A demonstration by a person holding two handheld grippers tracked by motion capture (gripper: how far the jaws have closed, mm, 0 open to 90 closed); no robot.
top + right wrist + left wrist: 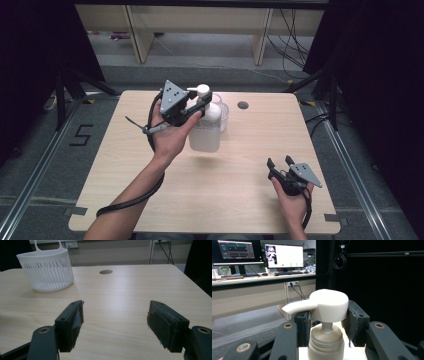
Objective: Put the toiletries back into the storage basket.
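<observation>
Gripping the white pump head (329, 305) of a pump bottle (205, 131), the left hand-held gripper (196, 106) has its 2 jaws closed against the head's 2 sides, as the left gripper view shows; the pads press the head just above the ribbed collar (325, 342) and thin stem. The bottle stands upright on the tabletop (220, 185), its long axis vertical, toward the far middle of the surface. In the left gripper view its nozzle points to the left of the picture; in the high view the nozzle tip points toward the left of the scene, over the gripper's body. The person's left hand (167, 137) wraps the gripper from the near left side, and its black cable loops down along the forearm.

Just behind the bottle, on its far right side, sits a white slatted basket (46, 271) with a loop handle, resting on the tabletop near a round cable hole (106, 272).

At the near right of the tabletop the right hand-held gripper (115, 322) is wide open, its 2 jaws well apart with bare wood between them, holding nothing. It points toward the far side, well apart from the bottle.
</observation>
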